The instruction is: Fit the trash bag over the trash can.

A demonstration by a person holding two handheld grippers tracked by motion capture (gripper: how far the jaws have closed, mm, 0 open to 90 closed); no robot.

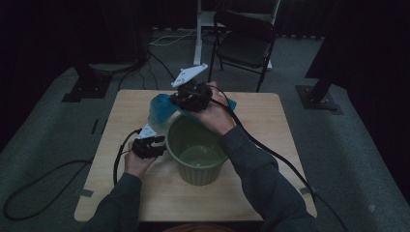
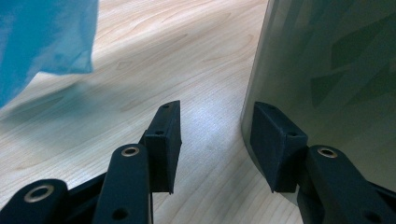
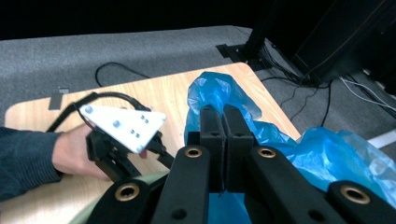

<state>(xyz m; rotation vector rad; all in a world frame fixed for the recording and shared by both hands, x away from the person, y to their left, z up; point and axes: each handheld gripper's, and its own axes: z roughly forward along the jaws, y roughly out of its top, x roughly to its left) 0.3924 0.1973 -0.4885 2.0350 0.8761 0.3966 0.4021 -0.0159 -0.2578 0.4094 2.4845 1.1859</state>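
- My right gripper (image 3: 223, 140) has its jaws pressed together on a pinch of the thin translucent blue plastic bag (image 3: 322, 154); in the high view that gripper (image 1: 180, 96) sits at 12 o'clock of the pot, above its far rim.
- The bag (image 1: 162, 108) hangs off that pinch at roughly 11 o'clock of the pot, bunched, partly over the wooden tabletop (image 1: 270, 125).
- The round olive-green plastic pot (image 1: 196, 152) stands upright mid-table, mouth up; looks empty.
- My left gripper (image 2: 215, 135) is spread wide, at 9 o'clock of the pot (image 2: 327, 70). One pad lies against the wall, the other is clear of it, so it grips nothing; in the high view it (image 1: 157, 144) rests by the rim.
- Handling, my read: the bag is near weightless, limp and slippery; it crumples, holds no shape, may slide from a small pinch.
- Best hold: the bag's open edge, a doubled fold, deep in the pads.
- The pot is stiff and light and could tip or skid; brace it at the rim.
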